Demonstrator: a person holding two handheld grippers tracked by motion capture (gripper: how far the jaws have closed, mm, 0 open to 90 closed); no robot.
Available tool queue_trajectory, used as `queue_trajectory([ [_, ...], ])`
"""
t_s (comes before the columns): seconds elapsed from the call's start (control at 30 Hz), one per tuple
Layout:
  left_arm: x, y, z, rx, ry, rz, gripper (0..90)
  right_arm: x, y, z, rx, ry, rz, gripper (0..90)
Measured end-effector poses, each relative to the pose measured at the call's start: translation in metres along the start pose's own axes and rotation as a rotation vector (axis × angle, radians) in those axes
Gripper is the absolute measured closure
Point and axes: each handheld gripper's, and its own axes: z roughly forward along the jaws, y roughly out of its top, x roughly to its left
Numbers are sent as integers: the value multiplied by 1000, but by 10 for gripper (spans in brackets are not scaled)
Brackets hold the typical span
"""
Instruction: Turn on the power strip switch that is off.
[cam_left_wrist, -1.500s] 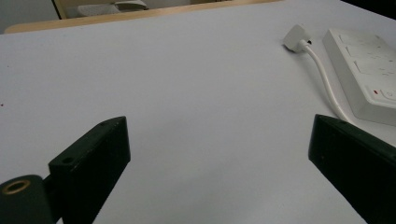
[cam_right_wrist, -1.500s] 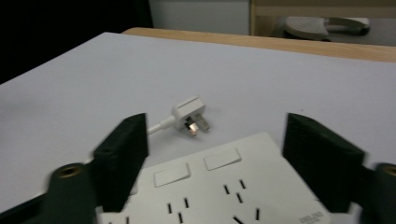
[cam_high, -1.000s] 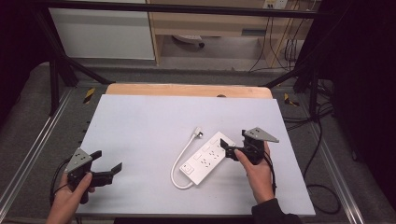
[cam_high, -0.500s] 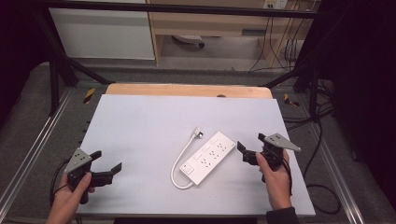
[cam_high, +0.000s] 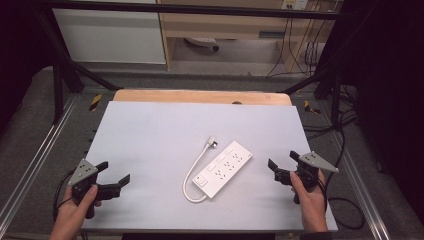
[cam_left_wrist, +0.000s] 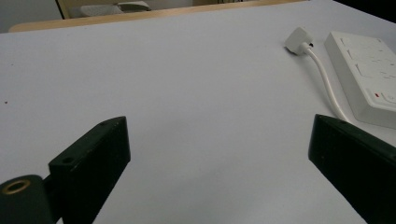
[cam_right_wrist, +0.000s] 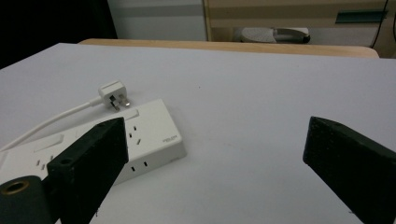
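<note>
Power strip (cam_high: 223, 169), white, lies near the middle of the table (cam_high: 150, 135) in the high view, a bit right of centre. Its long axis runs diagonally, near-left end to far-right end. Cable (cam_high: 192, 173) loops off the near-left end, curving up the left side to the plug (cam_high: 212, 142), which rests just beyond the strip's far side. Left gripper (cam_high: 114, 181) sits at the near-left corner of the table, jaws wide apart, nothing between them, well apart from the strip. Right gripper (cam_high: 281, 168) is near the right edge, also spread wide and empty, pointing toward the strip's far-right end. The right one is clearly the nearer of the two, so a grab at that end would likely fall to the right hand (cam_high: 308, 200).

Left gripper view: both black jaws rise at the bottom corners w/ bare table between. Strip (cam_left_wrist: 362, 79) sits off to the upper right, outside the jaw gap, w/ its red-marked switch end nearest and the cable (cam_left_wrist: 327, 84) running up to the plug (cam_left_wrist: 296, 40).

Right gripper view: jaws again fully spread, holding nothing. Strip (cam_right_wrist: 116, 140) lies left of the gap, partly behind the left jaw, its end corner poking toward centre. Plug (cam_right_wrist: 113, 95) is just past it, pins showing. Judging from this, the gripper would need to swing left to bracket the strip's end.
</note>
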Motion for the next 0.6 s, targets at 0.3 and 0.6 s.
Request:
queue_trajectory([
  [0.3,0,0,0,0,0,3,55,-8,-13,1,59,-4,-8,64],
  [0.6,-1,0,0,1,-3,5,55,-4,-26,14,186,8,-37,60],
])
